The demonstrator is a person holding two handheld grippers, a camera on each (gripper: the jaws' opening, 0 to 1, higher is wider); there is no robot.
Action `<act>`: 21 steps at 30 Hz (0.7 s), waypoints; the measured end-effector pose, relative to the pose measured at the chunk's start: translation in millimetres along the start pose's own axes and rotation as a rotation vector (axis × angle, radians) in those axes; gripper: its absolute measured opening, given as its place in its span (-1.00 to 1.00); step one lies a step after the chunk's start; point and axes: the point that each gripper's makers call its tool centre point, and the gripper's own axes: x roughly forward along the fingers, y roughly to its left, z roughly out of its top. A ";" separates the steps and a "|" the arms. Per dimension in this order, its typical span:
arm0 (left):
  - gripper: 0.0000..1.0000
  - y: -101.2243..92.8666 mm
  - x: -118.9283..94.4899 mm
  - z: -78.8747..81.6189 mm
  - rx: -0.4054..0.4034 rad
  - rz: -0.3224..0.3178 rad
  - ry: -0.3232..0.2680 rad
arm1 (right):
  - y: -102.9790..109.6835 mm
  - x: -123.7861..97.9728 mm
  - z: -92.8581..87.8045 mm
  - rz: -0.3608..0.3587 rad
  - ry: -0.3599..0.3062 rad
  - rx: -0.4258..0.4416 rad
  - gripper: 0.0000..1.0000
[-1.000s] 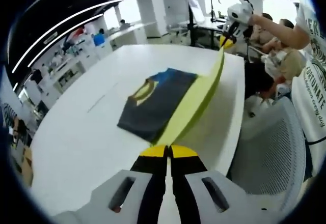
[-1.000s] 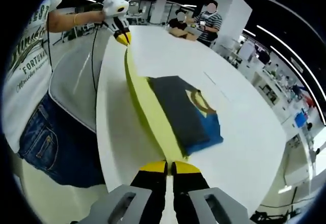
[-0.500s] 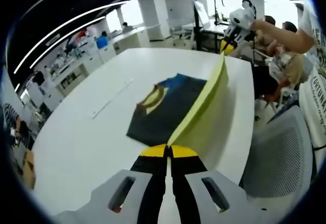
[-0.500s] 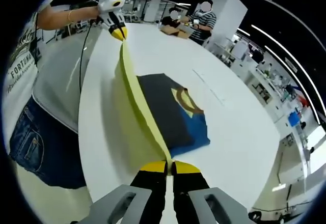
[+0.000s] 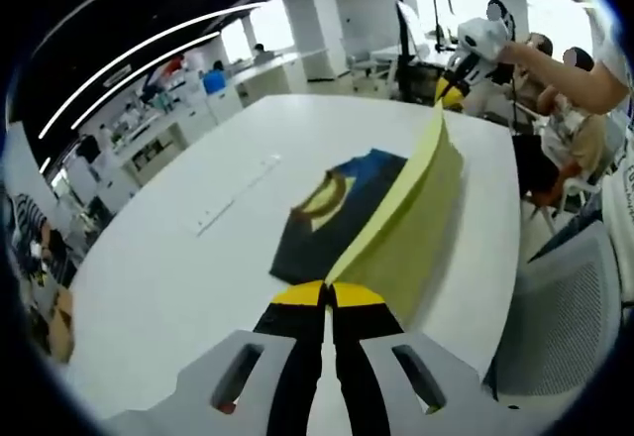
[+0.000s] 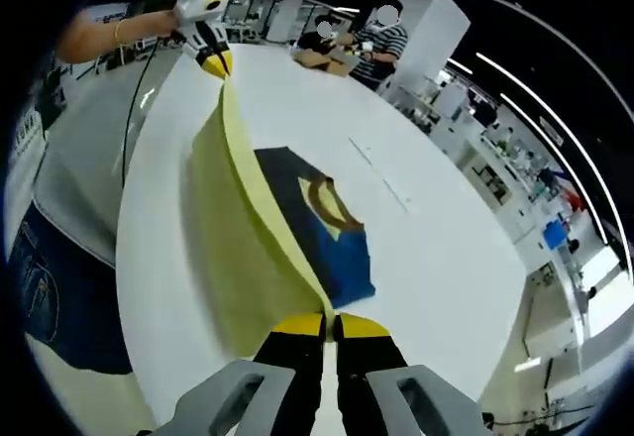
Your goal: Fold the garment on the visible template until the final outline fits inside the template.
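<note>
My left gripper (image 5: 328, 295) had its jaws pressed together on one corner of the yellow template sheet (image 5: 411, 213); my right gripper (image 6: 328, 325) was clamped the same way on the opposite corner of the same edge. In the left gripper view the right gripper showed far ahead at the other end of the lifted edge; in the right gripper view the left gripper (image 6: 212, 58) showed the same way, held in my hand (image 6: 163, 22).

The sheet's raised edge ran straight from one set of fingers to the other, so its long axis lay along the line between my two grippers. The sheet stood up on edge, its lower part draping down to the white table (image 5: 168, 287).

The garment (image 5: 332, 213) lay flat on the table just beyond the sheet, to the left of my left fingers and to the right of my right fingers. It was dark grey, already folded into a rough rectangle, long axis parallel to the lifted edge. A blue section with a yellow curved band sat at the end nearer my right gripper; that band looked like a collar or print, cannot tell which. No readable text on the garment

A thin strip (image 5: 236, 193) lay on the table past the garment. People (image 6: 371, 32) sat at the far end of the table
</note>
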 end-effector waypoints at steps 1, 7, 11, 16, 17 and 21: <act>-1.00 1.8 0.5 1.6 -0.006 0.002 -0.006 | -2.0 1.3 -0.3 -0.003 0.003 -0.005 -1.00; -1.00 10.1 6.1 3.5 0.006 0.013 0.000 | -10.7 6.3 4.2 -0.013 0.003 -0.013 -1.00; -1.00 16.8 9.5 7.9 0.015 0.042 -0.003 | -19.4 10.9 6.7 -0.036 0.009 -0.014 -1.00; -1.00 28.0 18.2 15.6 0.007 0.092 -0.010 | -31.9 18.4 8.7 -0.077 0.034 -0.025 -1.00; -1.00 29.6 19.5 15.6 0.008 0.099 -0.005 | -34.2 20.1 9.0 -0.083 0.038 -0.028 -1.00; -1.00 40.9 24.8 19.5 -0.040 0.145 -0.008 | -39.8 24.1 11.4 -0.102 0.046 -0.033 -1.00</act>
